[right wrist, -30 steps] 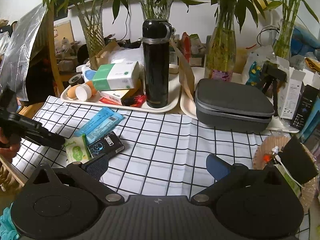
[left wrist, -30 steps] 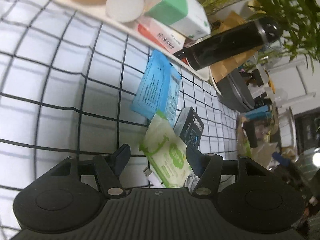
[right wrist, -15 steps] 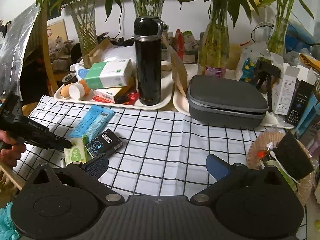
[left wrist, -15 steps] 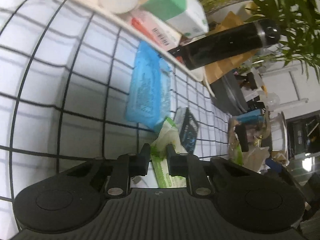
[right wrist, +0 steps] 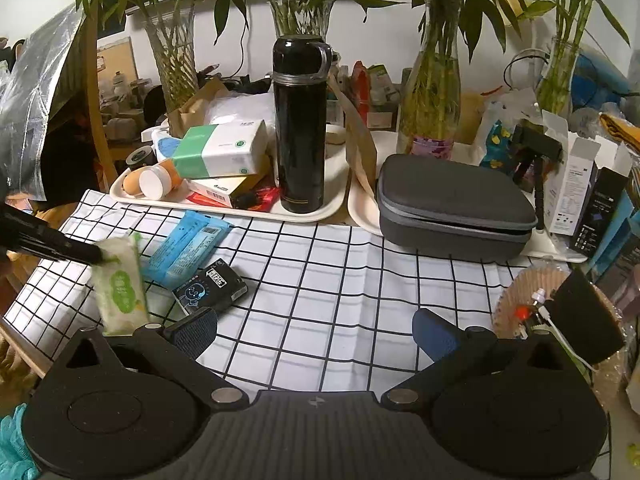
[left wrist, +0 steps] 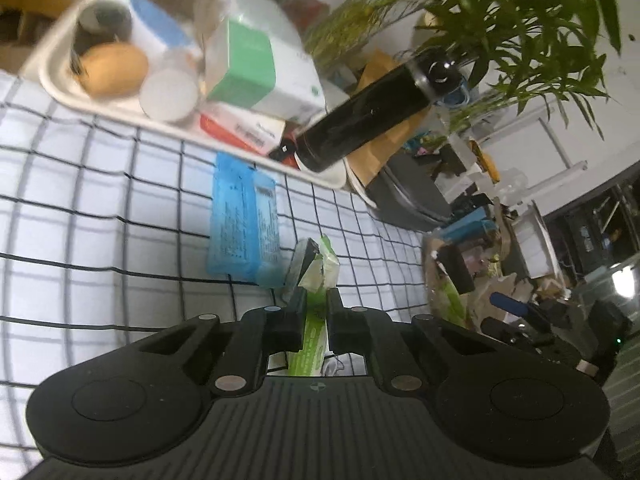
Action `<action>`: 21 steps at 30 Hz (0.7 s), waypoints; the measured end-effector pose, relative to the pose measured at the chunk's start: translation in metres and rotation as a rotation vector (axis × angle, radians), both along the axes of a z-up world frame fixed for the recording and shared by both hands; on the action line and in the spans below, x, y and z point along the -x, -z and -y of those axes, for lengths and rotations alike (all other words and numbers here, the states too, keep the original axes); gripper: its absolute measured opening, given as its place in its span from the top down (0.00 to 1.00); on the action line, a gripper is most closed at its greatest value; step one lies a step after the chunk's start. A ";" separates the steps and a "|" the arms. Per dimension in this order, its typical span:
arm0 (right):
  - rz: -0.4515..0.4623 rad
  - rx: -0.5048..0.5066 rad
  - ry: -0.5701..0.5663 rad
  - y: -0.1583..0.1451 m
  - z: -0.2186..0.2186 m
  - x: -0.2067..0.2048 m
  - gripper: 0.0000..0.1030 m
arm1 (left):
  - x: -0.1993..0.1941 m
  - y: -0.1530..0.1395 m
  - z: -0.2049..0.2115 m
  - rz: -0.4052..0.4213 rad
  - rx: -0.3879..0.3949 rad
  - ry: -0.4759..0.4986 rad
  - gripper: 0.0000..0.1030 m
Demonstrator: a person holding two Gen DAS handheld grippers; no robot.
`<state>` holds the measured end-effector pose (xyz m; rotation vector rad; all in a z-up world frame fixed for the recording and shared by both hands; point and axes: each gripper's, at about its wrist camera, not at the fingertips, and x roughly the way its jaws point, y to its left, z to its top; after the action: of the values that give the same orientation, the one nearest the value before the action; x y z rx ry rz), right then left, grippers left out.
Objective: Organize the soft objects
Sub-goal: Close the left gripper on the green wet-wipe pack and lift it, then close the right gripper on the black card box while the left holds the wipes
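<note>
Left wrist view: the left gripper [left wrist: 317, 304] has just been closing its jaws, and they now pinch the green wet-wipe pack [left wrist: 316, 320], which stands on edge between the pads, lifted off the checked cloth [left wrist: 100, 216] that covers the desk. Just beyond it lie a blue packet [left wrist: 242, 224] flat on the cloth and a small dark box [left wrist: 302, 260], partly hidden behind the pack. Farther back a cream tray [left wrist: 52, 80] carries a green-and-white tissue box [left wrist: 260, 68], an orange round thing, a white cap and a black thermos flask [left wrist: 360, 128]. Bamboo leaves [left wrist: 520, 20] hang over the right side; the room beyond is cluttered and blurred.

Right wrist view: the right gripper [right wrist: 314, 332] hangs over the bare cloth [right wrist: 340, 280] with its jaws spread wide, nothing between them. At the left edge the left gripper [right wrist: 94, 254] holds the wet-wipe pack [right wrist: 120, 284] by its top, clear of the cloth, beside the blue packet [right wrist: 188, 244] and the dark box [right wrist: 212, 286]. Behind stand the flask [right wrist: 300, 128] on the tray [right wrist: 328, 204], a grey zip case [right wrist: 456, 204] on a second tray, glass vases of bamboo [right wrist: 432, 92] against a white wall, and cartons [right wrist: 576, 188] at the right.
</note>
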<state>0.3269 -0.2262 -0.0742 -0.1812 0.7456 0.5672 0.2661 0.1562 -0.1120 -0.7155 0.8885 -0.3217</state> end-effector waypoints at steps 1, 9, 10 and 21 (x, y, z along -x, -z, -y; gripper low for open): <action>0.001 -0.001 0.000 0.000 0.000 0.000 0.00 | 0.005 -0.005 -0.001 -0.001 -0.029 -0.011 0.90; 0.012 0.015 -0.018 0.004 -0.005 -0.004 0.00 | 0.037 -0.029 0.001 0.022 -0.303 -0.062 0.90; 0.014 0.018 -0.017 0.004 -0.006 -0.005 0.00 | 0.040 -0.033 0.001 0.035 -0.335 -0.059 0.90; 0.038 0.020 -0.049 0.000 -0.018 -0.009 0.00 | 0.039 -0.018 0.035 0.109 -0.594 0.089 0.87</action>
<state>0.3358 -0.2079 -0.0744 -0.2289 0.7120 0.6016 0.2269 0.1215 -0.0936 -0.1091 0.8547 -0.1580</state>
